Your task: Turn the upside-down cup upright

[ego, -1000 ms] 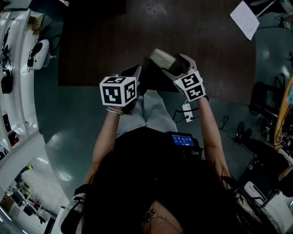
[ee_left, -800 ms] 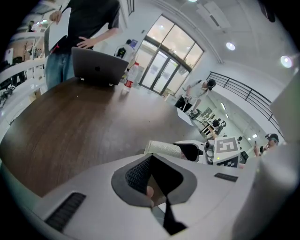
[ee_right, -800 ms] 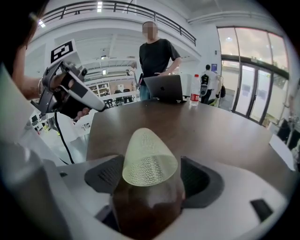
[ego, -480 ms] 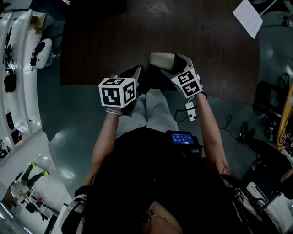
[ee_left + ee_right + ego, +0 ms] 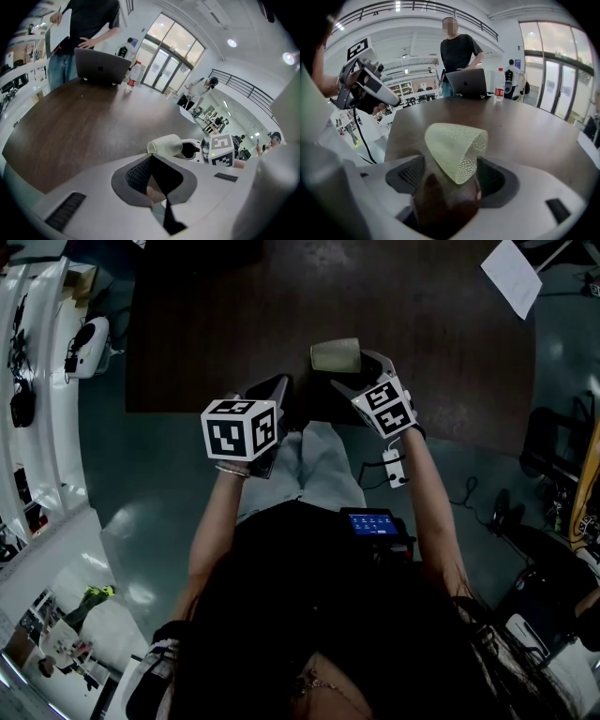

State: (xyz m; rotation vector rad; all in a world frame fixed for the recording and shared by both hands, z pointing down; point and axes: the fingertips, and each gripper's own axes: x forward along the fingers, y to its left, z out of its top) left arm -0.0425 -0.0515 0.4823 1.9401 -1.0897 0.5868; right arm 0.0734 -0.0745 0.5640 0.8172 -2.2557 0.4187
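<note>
right claw [image 5: 354, 371] has rolled the cup [image 5: 335, 354] level.

A pale cup [image 5: 335, 355] is being held on its side at the tip of the right gripper [image 5: 354, 371], above the near edge of a dark brown table [image 5: 225, 315], with its length pointing toward the left gripper's side. The left gripper [image 5: 277, 385] is being held near it, apart from the cup, with its marker cube being turned toward the camera. A white sheet of paper [image 5: 511, 276] is being left lying near the table's far right edge. A small device with a blue screen [image 5: 373, 524] is being worn at the person's waist, above a teal floor [image 5: 141, 484].
</note>
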